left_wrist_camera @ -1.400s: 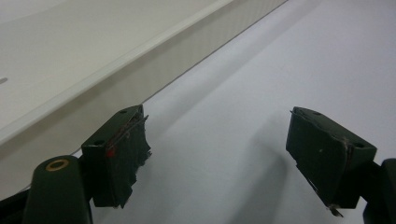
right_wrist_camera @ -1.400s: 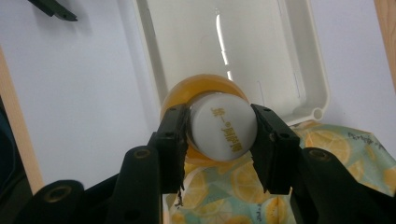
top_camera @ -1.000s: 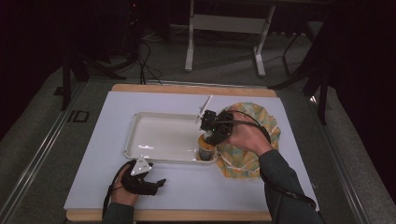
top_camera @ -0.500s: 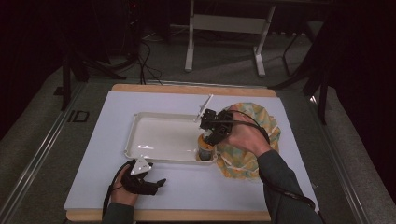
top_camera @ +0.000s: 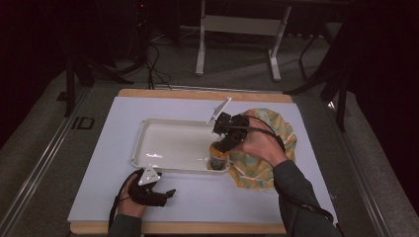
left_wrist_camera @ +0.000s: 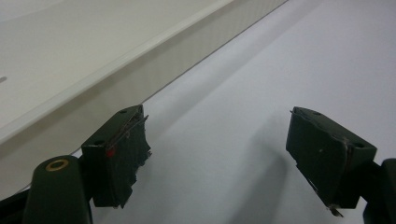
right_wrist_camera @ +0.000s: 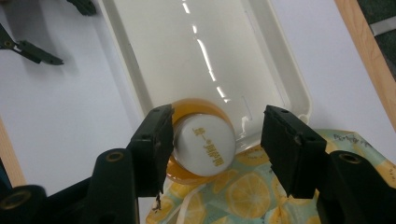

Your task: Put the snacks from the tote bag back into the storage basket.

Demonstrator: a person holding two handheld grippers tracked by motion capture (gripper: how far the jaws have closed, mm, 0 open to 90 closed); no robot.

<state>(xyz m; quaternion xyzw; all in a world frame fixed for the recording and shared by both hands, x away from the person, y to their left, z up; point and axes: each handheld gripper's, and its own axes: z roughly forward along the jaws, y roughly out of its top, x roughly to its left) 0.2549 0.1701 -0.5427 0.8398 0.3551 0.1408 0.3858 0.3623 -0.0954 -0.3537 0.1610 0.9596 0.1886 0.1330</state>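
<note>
A small amber bottle (right_wrist_camera: 208, 144) with a white cap stands upright in the right front corner of the white tray (top_camera: 168, 143). My right gripper (right_wrist_camera: 217, 135) points down over the bottle (top_camera: 217, 159). Its jaws have just been opening and now stand wide, with the cap between them; the right jaw is clear of the cap. My left gripper (top_camera: 168, 193) rests on the white table in front of the tray, open, with nothing between its jaws (left_wrist_camera: 219, 149). The tray's outer wall (left_wrist_camera: 140, 60) runs just beyond it.
A lemon-print cloth bag (top_camera: 276, 133) lies right of the tray, under my right hand, and its edge (right_wrist_camera: 243, 191) touches the tray corner. The wooden table edge (top_camera: 197, 94) runs along the far side. Stands and cables sit on the floor beyond.
The right gripper's jaws look wider around the bottle than before. Both hands and the bottle have kept their places.
</note>
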